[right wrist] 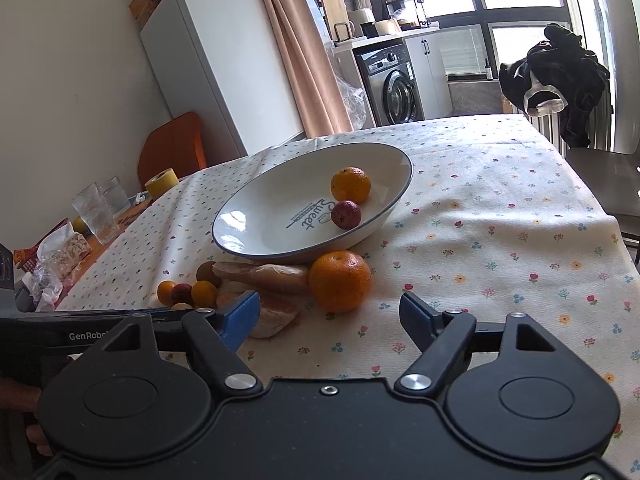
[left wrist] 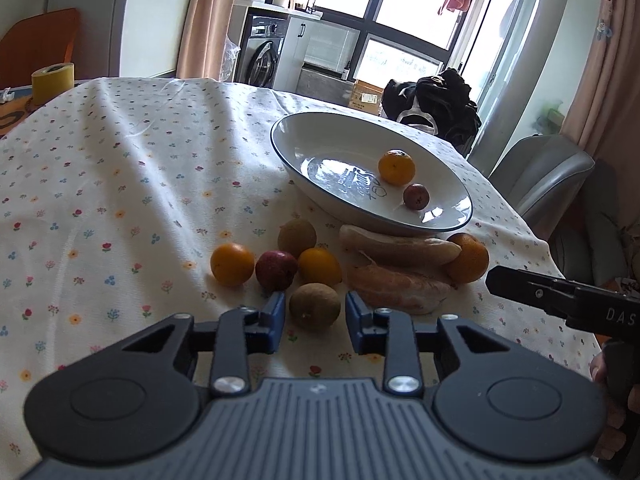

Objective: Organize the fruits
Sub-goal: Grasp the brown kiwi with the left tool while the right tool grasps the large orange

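My left gripper [left wrist: 315,314] is open, jaws either side of a brown kiwi [left wrist: 314,305] but apart from it, lined up to grab. Right gripper [right wrist: 330,316] open wide, aimed at the big orange [right wrist: 339,281] touching the plate [right wrist: 240,216] rim. Plate holds a small orange [right wrist: 351,185] and a red fruit [right wrist: 346,214]; remaining fruit is clustered on the tablecloth [right wrist: 500,216] beside the plate's near edge
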Demonstrator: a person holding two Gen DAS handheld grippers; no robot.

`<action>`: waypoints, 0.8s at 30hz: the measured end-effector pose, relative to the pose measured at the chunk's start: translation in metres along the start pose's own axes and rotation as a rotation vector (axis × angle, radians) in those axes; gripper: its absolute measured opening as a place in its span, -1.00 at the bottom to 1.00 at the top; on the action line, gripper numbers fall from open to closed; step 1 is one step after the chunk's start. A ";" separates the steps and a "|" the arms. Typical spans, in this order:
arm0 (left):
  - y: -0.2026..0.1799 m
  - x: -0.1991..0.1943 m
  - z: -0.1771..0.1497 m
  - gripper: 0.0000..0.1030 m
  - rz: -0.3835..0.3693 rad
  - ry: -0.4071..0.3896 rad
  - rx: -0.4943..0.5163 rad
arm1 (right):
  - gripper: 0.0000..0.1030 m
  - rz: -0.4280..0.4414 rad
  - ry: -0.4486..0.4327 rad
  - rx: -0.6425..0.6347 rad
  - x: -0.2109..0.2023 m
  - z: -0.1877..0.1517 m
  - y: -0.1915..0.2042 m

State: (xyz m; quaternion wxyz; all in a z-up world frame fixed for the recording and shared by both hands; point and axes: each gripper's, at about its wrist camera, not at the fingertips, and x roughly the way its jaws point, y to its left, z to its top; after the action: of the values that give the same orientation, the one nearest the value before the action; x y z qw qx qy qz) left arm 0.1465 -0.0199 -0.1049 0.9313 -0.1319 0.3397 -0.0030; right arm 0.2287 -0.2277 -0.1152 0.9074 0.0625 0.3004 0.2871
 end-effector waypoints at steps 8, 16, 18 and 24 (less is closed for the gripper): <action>-0.003 -0.003 0.008 -0.50 -0.017 -0.019 -0.008 | 0.22 -0.016 0.026 0.014 0.019 0.004 -0.004; -0.001 -0.005 0.010 -0.50 -0.003 -0.029 -0.021 | 0.14 -0.009 0.031 -0.006 0.029 0.006 -0.004; -0.001 -0.005 0.010 -0.50 -0.002 -0.031 -0.020 | 0.00 0.004 0.025 -0.009 0.028 0.006 -0.006; 0.001 -0.010 0.010 -0.50 -0.007 -0.048 -0.025 | -0.27 -0.005 0.033 -0.001 0.027 0.006 -0.007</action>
State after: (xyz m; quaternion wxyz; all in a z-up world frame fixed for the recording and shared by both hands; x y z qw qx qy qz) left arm 0.1453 -0.0158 -0.0916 0.9374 -0.1448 0.3169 0.0010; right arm 0.2533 -0.2178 -0.1264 0.9030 0.0566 0.3154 0.2861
